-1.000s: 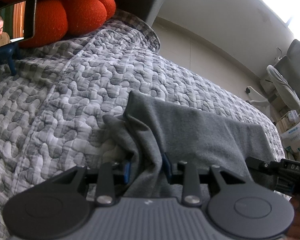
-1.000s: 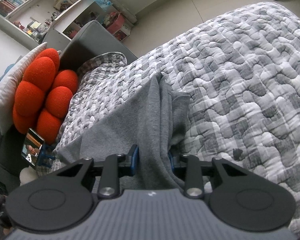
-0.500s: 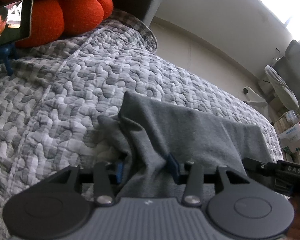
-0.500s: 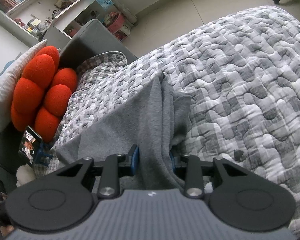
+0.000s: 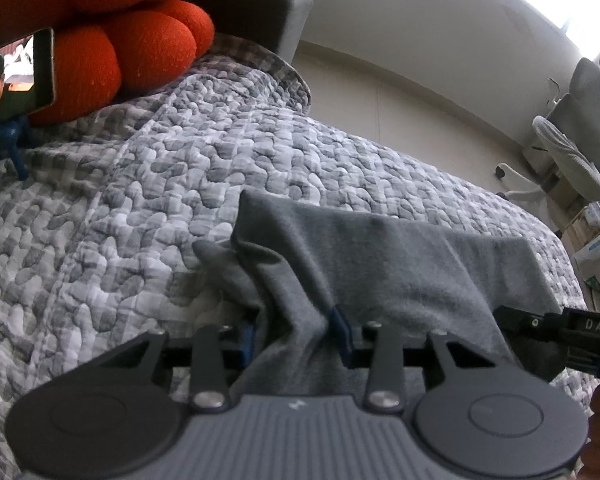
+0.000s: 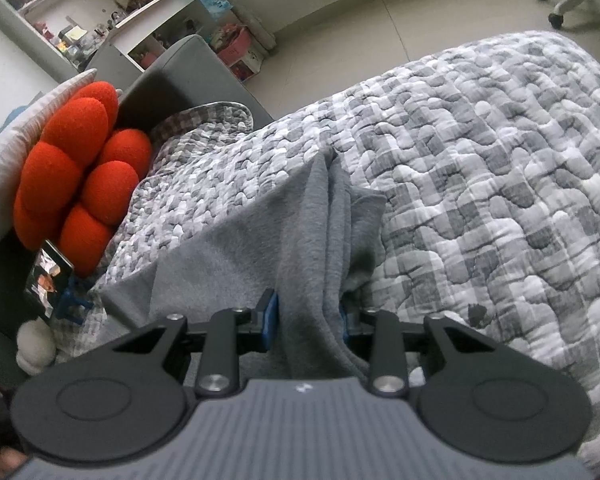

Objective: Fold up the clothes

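A grey garment (image 5: 380, 256) lay on the quilted bedspread (image 5: 140, 208) (grey-and-white check). Bunched folds of it were clamped in the left gripper (image 5: 296, 336), whose jaws had just been closing, and in the right gripper (image 6: 308, 316).

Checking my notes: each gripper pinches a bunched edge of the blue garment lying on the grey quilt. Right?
Not quite: the garment is grey, not blue, as the right wrist view shows. The left gripper and right gripper do pinch bunched edges over the quilt.
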### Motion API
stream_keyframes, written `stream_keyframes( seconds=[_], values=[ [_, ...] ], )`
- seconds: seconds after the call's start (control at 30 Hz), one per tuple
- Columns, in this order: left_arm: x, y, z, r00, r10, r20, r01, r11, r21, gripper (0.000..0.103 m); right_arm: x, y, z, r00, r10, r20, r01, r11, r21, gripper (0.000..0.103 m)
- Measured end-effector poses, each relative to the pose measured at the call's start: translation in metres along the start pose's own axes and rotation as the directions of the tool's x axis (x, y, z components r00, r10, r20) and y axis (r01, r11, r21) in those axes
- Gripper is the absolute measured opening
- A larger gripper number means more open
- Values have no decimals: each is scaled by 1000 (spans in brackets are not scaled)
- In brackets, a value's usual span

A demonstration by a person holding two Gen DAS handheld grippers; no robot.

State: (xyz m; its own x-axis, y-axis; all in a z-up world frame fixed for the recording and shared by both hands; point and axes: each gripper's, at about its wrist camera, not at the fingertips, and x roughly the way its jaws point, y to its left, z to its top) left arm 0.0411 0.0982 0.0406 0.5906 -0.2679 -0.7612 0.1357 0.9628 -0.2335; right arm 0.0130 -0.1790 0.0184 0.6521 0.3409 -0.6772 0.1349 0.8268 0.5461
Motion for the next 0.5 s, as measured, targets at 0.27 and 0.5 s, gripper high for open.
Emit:
stream_keyframes(
  seconds=[0.27, 0.5],
  values=[
    [2, 0, 0, 1000, 2, 0, -2, 1000, -13, 38, 1, 4, -3, 1000, -15, 10, 15, 1000, -20, 33],
    [3, -3, -2, 1000, 13, 6, -13, 1000, 4, 38, 2, 13, -7, 998, -51, 26, 53, 996, -73, 32]
  ],
)
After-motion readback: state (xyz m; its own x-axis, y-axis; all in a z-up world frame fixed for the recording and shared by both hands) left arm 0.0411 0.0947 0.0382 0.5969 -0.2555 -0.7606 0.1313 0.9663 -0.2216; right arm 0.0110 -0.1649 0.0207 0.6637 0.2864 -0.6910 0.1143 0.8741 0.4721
